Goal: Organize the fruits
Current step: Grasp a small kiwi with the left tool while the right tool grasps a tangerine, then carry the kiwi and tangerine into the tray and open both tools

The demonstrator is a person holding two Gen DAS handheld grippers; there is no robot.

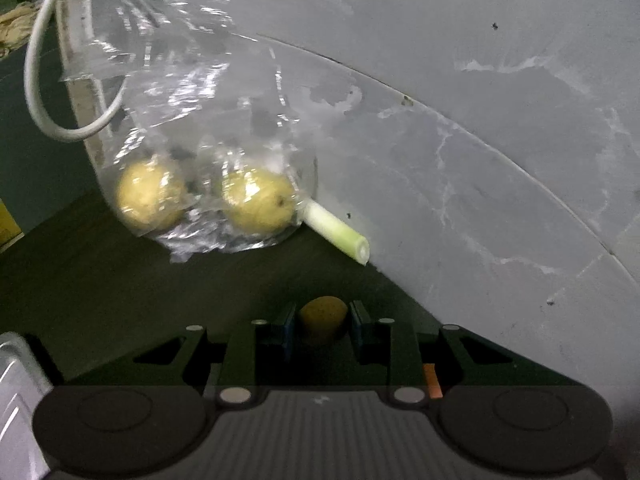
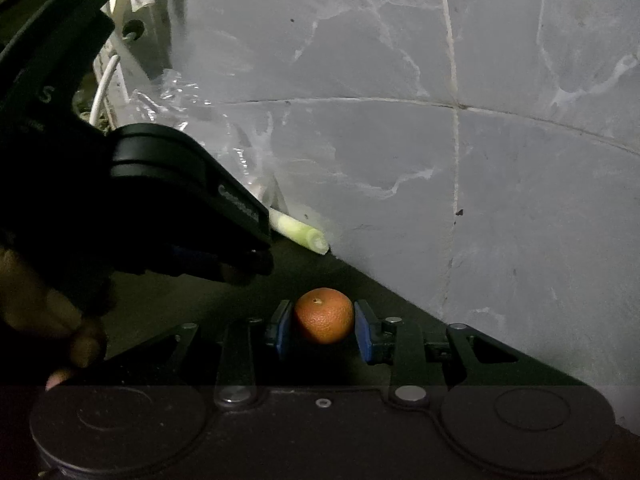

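My left gripper (image 1: 323, 320) is shut on a small round yellow-brown fruit (image 1: 323, 317), held between its blue pads above the dark counter. Ahead of it lies a clear plastic bag (image 1: 188, 120) with two yellow round fruits, one on the left (image 1: 149, 196) and one on the right (image 1: 258, 202). In the right wrist view, my right gripper (image 2: 323, 322) is shut on an orange tangerine (image 2: 324, 315). The left gripper (image 2: 240, 266), held by a person's hand (image 2: 60, 320), shows at the left of that view; its fruit is hidden there.
A cut pale-green stalk (image 1: 338, 232) lies against the grey marble-patterned wall (image 1: 480, 120), right of the bag. A white cable (image 1: 40, 80) loops at the far left. A metal tray corner (image 1: 16, 380) sits low left. The dark counter (image 1: 120, 280) narrows toward the wall.
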